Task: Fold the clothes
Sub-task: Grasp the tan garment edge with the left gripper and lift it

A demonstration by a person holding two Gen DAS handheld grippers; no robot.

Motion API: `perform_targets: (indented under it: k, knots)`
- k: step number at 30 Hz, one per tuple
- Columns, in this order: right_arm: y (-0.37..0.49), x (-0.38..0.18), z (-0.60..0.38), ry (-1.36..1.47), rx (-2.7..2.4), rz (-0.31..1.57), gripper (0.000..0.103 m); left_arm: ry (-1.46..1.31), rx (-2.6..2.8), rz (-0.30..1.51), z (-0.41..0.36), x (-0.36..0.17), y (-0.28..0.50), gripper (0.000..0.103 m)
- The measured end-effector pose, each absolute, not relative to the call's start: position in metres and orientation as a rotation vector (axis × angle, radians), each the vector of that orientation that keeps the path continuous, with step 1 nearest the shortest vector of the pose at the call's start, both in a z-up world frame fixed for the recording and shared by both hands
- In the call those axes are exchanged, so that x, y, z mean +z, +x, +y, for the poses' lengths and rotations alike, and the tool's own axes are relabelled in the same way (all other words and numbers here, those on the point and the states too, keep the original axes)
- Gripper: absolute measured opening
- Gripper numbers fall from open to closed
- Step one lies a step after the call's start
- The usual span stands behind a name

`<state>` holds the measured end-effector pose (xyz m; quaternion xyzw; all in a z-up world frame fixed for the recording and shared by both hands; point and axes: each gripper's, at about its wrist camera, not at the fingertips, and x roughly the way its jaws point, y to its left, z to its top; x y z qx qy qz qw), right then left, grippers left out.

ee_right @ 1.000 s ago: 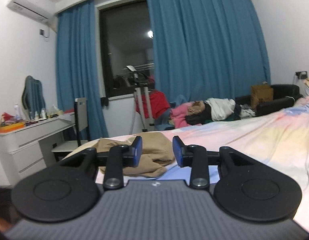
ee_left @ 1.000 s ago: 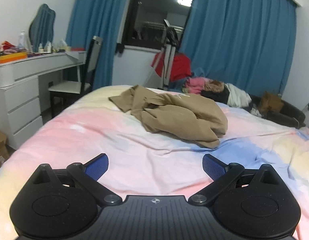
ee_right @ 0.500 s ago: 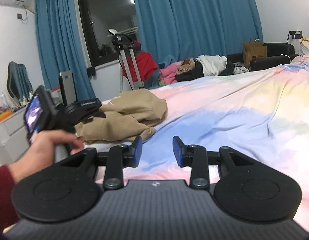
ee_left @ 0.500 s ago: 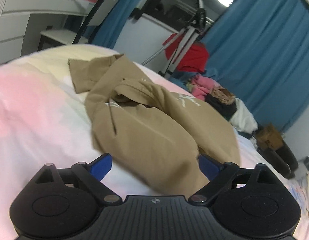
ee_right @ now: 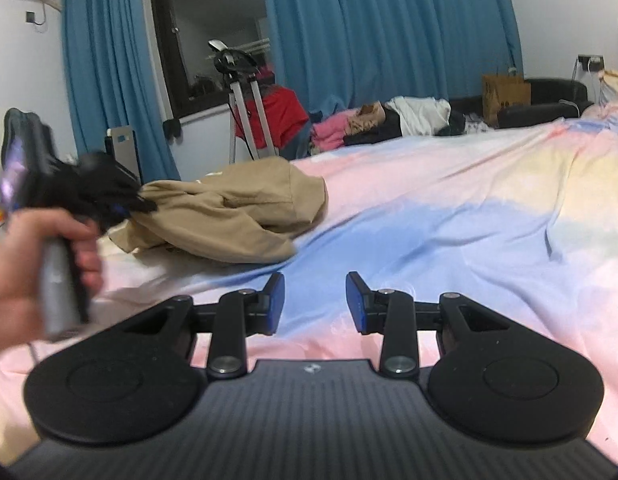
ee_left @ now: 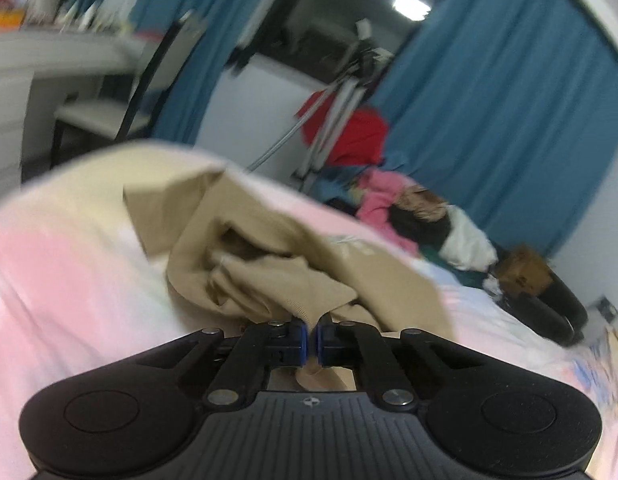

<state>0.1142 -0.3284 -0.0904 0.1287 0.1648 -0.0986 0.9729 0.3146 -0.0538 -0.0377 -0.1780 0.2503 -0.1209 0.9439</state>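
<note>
Since a second ago my left gripper [ee_left: 312, 338] has crossed the bed from bare sheet to the tan garment [ee_left: 277, 276], and its jaws, spread wide then, are now pressed together on a fold of that cloth. I see the tan fabric bunched right at the blue pads and poking out beneath them, so I judge this a real pinch on the near edge of the heap, taken low so the piece can be drawn out flat.

From the right wrist view, my right gripper [ee_right: 315, 304] hovers over the blue and pink band of the bed [ee_right: 469, 216], jaws partly spread with nothing between them. I keep it back and unloaded, as I read it, so it is free to take a second corner once the first is lifted.

Farther on in that view the left hand [ee_right: 37, 264] holds its tool by the handle, its tip buried in the left end of the garment, which lies crumpled toward the far left corner of the bed, nowhere near folded.

Beyond the bed's far edge stand a tripod [ee_right: 241, 92], a pile of other clothes [ee_right: 381, 120] and the blue curtains [ee_right: 389, 28], none of them part of this step.
</note>
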Motion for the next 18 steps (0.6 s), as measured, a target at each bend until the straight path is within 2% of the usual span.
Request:
perform_targets:
  k: [6, 10, 13, 18]
  knots:
    - [0.095, -0.074, -0.323, 0.242, -0.197, 0.263, 0.038, -0.246, -0.364, 0.45, -0.019, 0.026, 0.213, 0.004]
    - [0.077, -0.061, -0.316, 0.229, -0.175, 0.232, 0.038, -0.194, -0.445, 0.485, 0.013, 0.05, 0.122, 0.004]
    - [0.065, -0.054, -0.305, 0.217, -0.118, 0.221, 0.038, -0.095, -0.418, 0.565, 0.037, 0.038, 0.074, 0.004]
    - [0.058, -0.053, -0.276, 0.16, 0.003, 0.237, 0.038, 0.013, -0.267, 0.759, 0.061, -0.013, 0.053, 0.005]
